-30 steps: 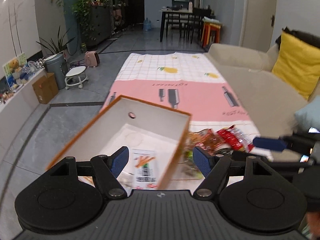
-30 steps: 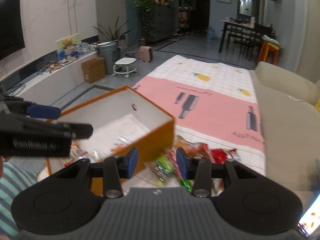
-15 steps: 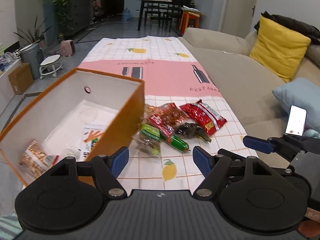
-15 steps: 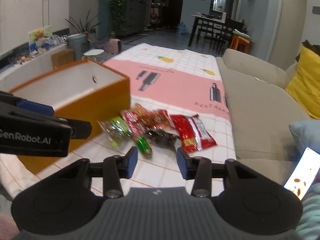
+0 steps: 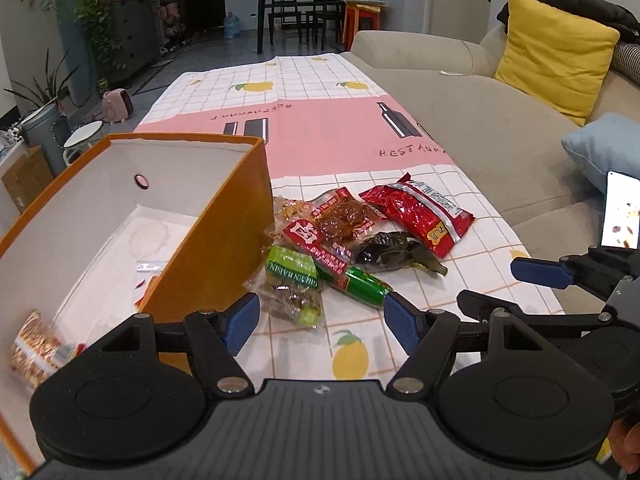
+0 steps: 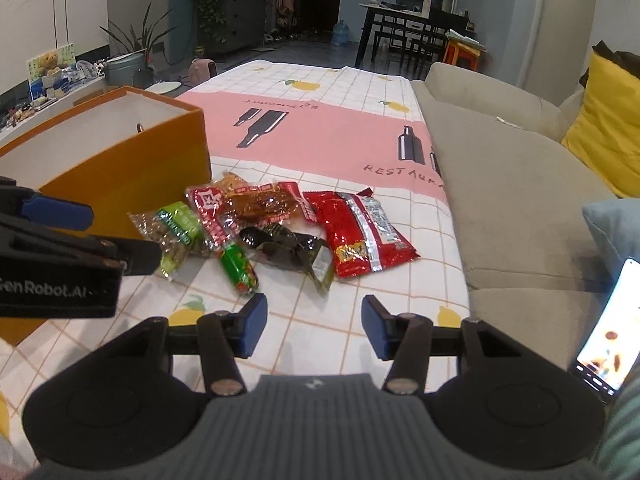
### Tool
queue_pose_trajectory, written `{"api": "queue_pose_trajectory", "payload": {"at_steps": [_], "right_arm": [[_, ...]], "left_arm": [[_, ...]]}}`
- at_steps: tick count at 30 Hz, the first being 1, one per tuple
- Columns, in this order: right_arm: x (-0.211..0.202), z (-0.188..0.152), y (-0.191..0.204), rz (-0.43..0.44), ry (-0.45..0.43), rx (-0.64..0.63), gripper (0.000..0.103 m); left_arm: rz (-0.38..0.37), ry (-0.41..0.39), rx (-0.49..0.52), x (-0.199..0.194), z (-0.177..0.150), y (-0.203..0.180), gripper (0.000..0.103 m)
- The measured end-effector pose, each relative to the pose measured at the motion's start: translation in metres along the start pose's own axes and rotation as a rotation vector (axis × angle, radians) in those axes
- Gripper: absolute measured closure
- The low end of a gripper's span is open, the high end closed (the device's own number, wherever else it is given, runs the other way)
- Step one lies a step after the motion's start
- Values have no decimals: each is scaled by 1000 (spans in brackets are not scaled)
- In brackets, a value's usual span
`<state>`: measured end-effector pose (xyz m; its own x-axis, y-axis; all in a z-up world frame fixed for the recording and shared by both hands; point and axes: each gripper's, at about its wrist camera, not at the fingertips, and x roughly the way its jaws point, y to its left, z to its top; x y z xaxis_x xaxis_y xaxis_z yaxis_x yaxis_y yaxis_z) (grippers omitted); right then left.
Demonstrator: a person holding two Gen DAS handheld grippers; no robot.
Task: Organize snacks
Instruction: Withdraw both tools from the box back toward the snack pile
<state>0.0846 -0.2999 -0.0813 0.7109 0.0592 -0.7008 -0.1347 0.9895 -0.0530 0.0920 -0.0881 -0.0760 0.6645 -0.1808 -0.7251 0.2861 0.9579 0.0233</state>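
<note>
Orange box [image 5: 224, 240] at left, 1 packet [image 5: 34, 346] visible inside. Left gripper [image 5: 322, 322] spread, empty. Snack pile [image 5: 360, 236] on the tablecloth [image 5: 320, 120] beside the box. Right gripper [image 6: 314, 330] empty, jaws just widening.

- Beige sofa [image 5: 460, 128] beside the tabletop [image 5: 320, 128], with a yellow cushion [image 5: 556, 60].
- Lit phone [image 6: 608, 340] on the sofa's edge.
- Dark dining table [image 5: 296, 4] far back.
- Potted plants [image 6: 132, 44] along the wall.
</note>
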Motion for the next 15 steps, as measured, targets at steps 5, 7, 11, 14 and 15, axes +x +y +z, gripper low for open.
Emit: {"api": "queue_pose_trajectory", "payload": {"at_steps": [5, 7, 11, 14, 15], "right_arm": [[23, 4, 1, 22, 0, -33, 53], [31, 5, 2, 42, -6, -52, 53], [47, 7, 3, 67, 1, -67, 53], [57, 7, 5, 58, 5, -100, 53], [60, 7, 6, 53, 3, -116, 53]], "left_arm": [[-2, 26, -8, 22, 3, 4, 20], [-5, 36, -12, 30, 4, 6, 20], [37, 27, 33, 38, 5, 3, 22], [79, 4, 118, 43, 3, -5, 22], [95, -5, 143, 45, 3, -7, 22]]}}
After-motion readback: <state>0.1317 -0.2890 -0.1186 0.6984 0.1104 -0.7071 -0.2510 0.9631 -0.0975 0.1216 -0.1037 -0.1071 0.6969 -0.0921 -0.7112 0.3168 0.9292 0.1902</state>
